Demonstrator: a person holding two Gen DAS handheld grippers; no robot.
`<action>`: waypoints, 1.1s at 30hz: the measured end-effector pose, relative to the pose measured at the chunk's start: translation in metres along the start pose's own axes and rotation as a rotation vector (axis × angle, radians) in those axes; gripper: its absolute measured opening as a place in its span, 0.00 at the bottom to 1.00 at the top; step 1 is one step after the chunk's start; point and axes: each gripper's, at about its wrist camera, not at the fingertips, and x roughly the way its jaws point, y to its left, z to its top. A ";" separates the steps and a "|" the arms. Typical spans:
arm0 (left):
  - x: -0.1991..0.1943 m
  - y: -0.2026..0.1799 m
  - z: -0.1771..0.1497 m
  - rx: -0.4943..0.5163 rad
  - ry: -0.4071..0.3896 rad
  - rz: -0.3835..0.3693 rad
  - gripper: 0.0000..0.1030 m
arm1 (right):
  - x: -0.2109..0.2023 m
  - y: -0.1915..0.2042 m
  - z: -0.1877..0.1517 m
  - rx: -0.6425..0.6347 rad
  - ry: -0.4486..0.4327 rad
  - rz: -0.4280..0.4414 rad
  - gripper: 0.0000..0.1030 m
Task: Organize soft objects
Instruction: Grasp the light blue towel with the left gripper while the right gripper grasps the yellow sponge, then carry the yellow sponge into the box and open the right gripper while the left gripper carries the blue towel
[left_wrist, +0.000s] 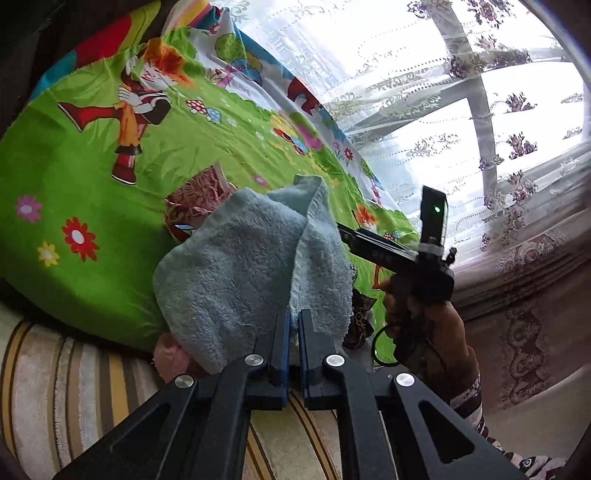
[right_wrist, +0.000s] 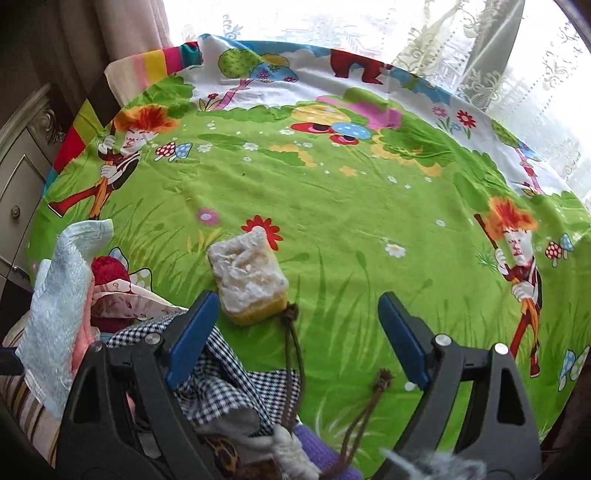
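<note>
My left gripper (left_wrist: 293, 325) is shut on a light blue towel (left_wrist: 251, 269), which hangs lifted over the green cartoon bedsheet (left_wrist: 110, 206). The same towel shows at the left of the right wrist view (right_wrist: 59, 306). My right gripper (right_wrist: 295, 314) is open and empty, low over a pile of soft things: a checked black-and-white cloth (right_wrist: 236, 373), a red knitted piece (right_wrist: 109, 273), a pale patterned cloth (right_wrist: 129, 302). A yellow sponge with a white top (right_wrist: 247, 277) lies just beyond its left finger. The right gripper also shows in the left wrist view (left_wrist: 343, 230), behind the towel.
A brown drawstring cord (right_wrist: 295, 354) lies between my right fingers. A striped cushion (left_wrist: 55, 387) sits under the left gripper. A lace curtain and window (left_wrist: 461, 92) stand beyond the bed. A cabinet with drawers (right_wrist: 18, 177) is at the left.
</note>
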 end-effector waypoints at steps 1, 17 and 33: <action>0.003 -0.003 -0.001 0.011 0.009 0.001 0.06 | 0.006 0.005 0.002 -0.019 0.011 0.000 0.87; 0.040 -0.035 0.006 0.253 0.027 0.261 0.06 | 0.061 0.030 0.012 -0.043 0.128 0.049 0.58; 0.016 -0.103 -0.015 0.497 -0.109 0.467 0.05 | -0.014 0.000 0.012 0.047 -0.024 -0.020 0.53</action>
